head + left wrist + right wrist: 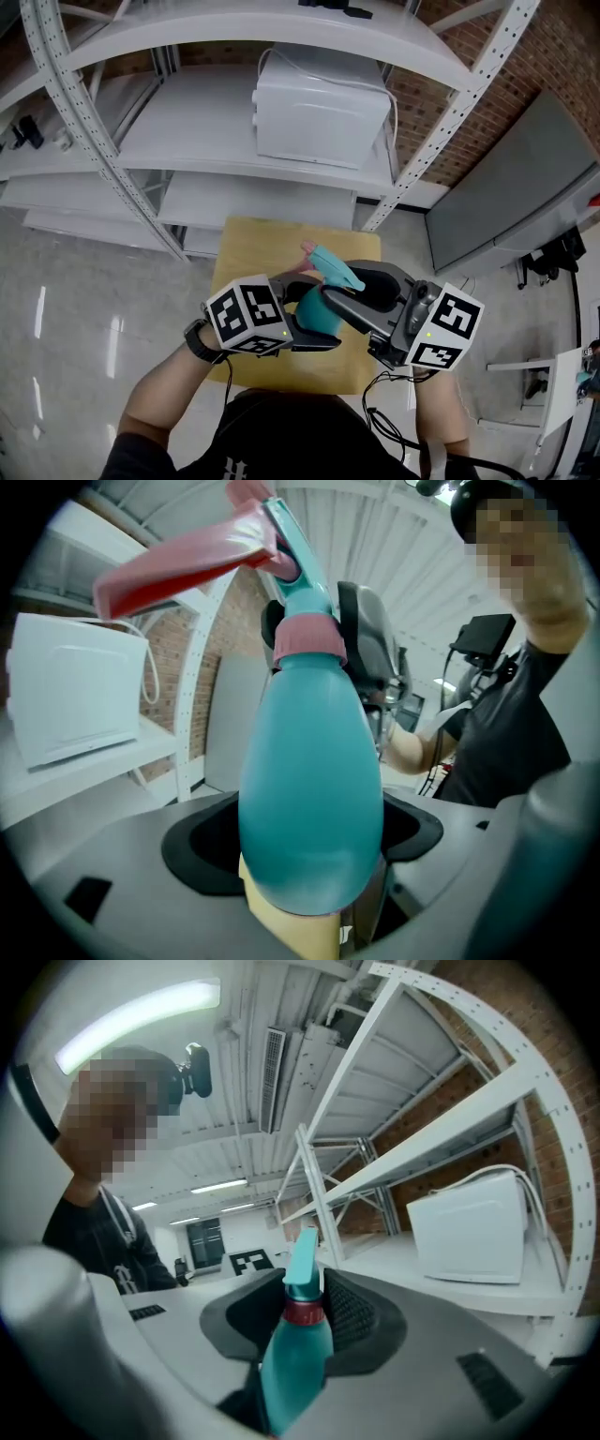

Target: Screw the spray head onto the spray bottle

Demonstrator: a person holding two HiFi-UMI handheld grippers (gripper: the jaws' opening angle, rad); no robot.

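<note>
The teal spray bottle [317, 309] hangs over the wooden table [246, 251], lying nearly level between both grippers. My left gripper [314, 328] is shut on its fat body [309, 799]. The spray head [295, 569] sits on the neck with its pink collar [309, 637] and pink trigger [178, 569]. My right gripper [345, 286] reaches in from the right around the head. In the right gripper view its black pads flank the pink collar [302, 1312]; the gripper [305, 1305] stands open, with a thin gap beside the collar.
A white metal rack [122, 178] stands behind the table, with a white box [319, 108] on its shelf. A grey panel [511, 192] leans at the right before a brick wall. The floor to the left is pale and glossy.
</note>
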